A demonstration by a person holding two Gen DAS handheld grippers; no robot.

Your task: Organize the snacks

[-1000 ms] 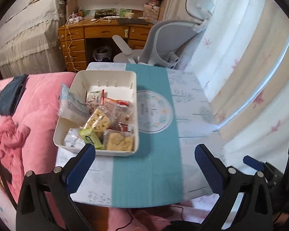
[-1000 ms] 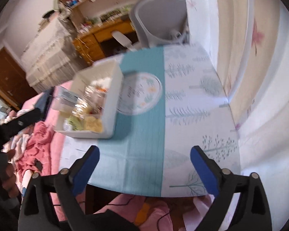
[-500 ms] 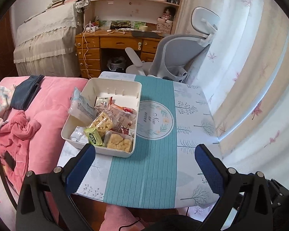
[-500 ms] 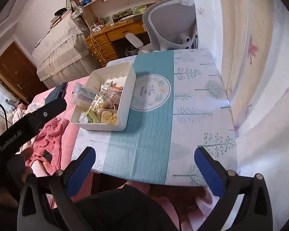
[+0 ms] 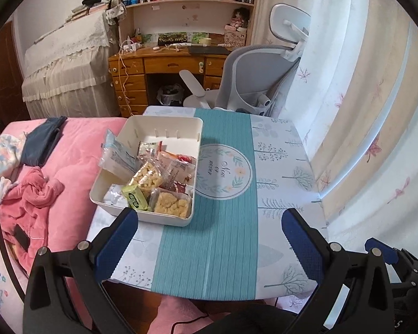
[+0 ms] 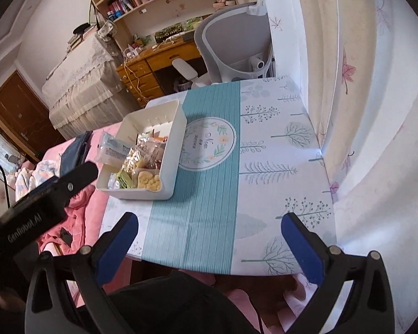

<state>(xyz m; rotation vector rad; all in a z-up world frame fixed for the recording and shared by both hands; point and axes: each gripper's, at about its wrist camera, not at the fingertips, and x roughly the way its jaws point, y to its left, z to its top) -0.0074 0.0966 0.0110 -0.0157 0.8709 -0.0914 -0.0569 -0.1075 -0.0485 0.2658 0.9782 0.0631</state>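
Only the right wrist view shows the left gripper's [image 6: 41,194] black body.

The bench [image 5: 278,167] is wearing a white cloth printed with pale trees, a teal ribbed stripe running toward twelve o'clock — a floral roundel [image 5: 223,171] at its centre. The cream bin [image 5: 167,123] is showing yellow and green packets; both tongs — left tongs [image 5: 209,239], right tongs [image 6: 209,243] — are showing blue pads.

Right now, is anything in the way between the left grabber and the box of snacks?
No, nothing visible is. The left gripper hangs open over the near table edge, and only bare tablecloth lies between it and the white snack box.
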